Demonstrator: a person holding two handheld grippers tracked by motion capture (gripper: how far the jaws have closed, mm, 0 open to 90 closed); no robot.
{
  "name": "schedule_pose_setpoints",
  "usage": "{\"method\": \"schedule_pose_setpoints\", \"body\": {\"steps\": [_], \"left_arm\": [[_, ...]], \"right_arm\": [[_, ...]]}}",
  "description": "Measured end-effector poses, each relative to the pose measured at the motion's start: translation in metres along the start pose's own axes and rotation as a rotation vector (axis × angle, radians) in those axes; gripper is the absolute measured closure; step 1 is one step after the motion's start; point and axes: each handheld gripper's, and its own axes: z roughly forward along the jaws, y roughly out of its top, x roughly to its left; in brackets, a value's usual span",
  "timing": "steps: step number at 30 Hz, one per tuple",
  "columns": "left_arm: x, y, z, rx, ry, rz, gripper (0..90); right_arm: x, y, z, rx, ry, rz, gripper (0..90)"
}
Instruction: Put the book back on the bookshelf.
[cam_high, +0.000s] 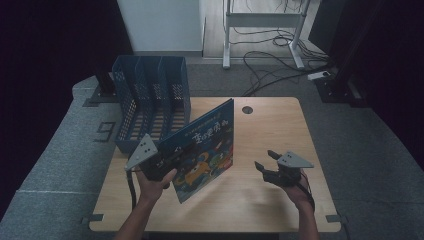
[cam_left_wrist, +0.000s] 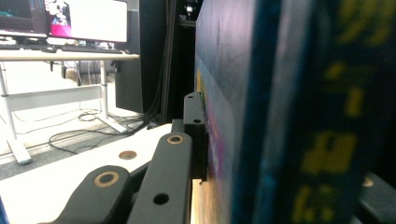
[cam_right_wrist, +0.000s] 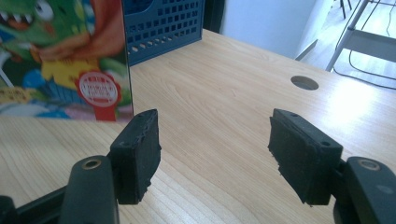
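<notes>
Picture book with a blue cartoon cover (cam_high: 202, 150) stands upright on its lower edge near the middle of my light wooden table (cam_high: 270, 135), clamped at its 9 o'clock edge by my left gripper (cam_high: 167, 162), whose jaws I see pressed against both covers in the left gripper view (cam_left_wrist: 261, 112). My right gripper (cam_high: 267, 160) hovers at 3 o'clock of the book, well apart from it, jaws spread wide with nothing between them (cam_right_wrist: 215, 140).

At 11 o'clock a blue perforated plastic file rack (cam_high: 150, 95) sits at the table's far left corner, just behind the book. A round cable hole (cam_high: 247, 109) marks the tabletop at 12 o'clock. Grey carpet (cam_high: 60, 150) surrounds the table; beyond it, black cables (cam_high: 270, 65) trail around a white metal desk frame (cam_high: 262, 25).
</notes>
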Motion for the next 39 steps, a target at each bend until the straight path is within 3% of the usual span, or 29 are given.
{"method": "schedule_pose_setpoints", "body": {"steps": [4, 12, 19, 32, 39], "left_arm": [[0.004, 0.006, -0.005, -0.019, 0.004, -0.016, 81.7], [0.005, 0.02, -0.016, -0.047, 0.035, 0.017, 81.8], [0.008, 0.029, -0.023, -0.058, 0.054, 0.024, 81.8], [0.018, 0.043, -0.035, -0.07, 0.083, 0.017, 81.7], [0.024, 0.047, -0.041, -0.074, 0.124, 0.014, 81.8]], "right_arm": [[-0.001, -0.004, 0.005, 0.016, 0.013, 0.021, 32.5], [-0.008, -0.022, 0.024, 0.09, 0.013, 0.113, 33.0], [-0.011, -0.031, 0.036, 0.159, -0.048, 0.177, 33.6], [-0.015, -0.045, 0.045, 0.225, -0.083, 0.194, 34.4], [-0.015, -0.05, 0.05, 0.267, -0.101, 0.184, 34.3]]}}
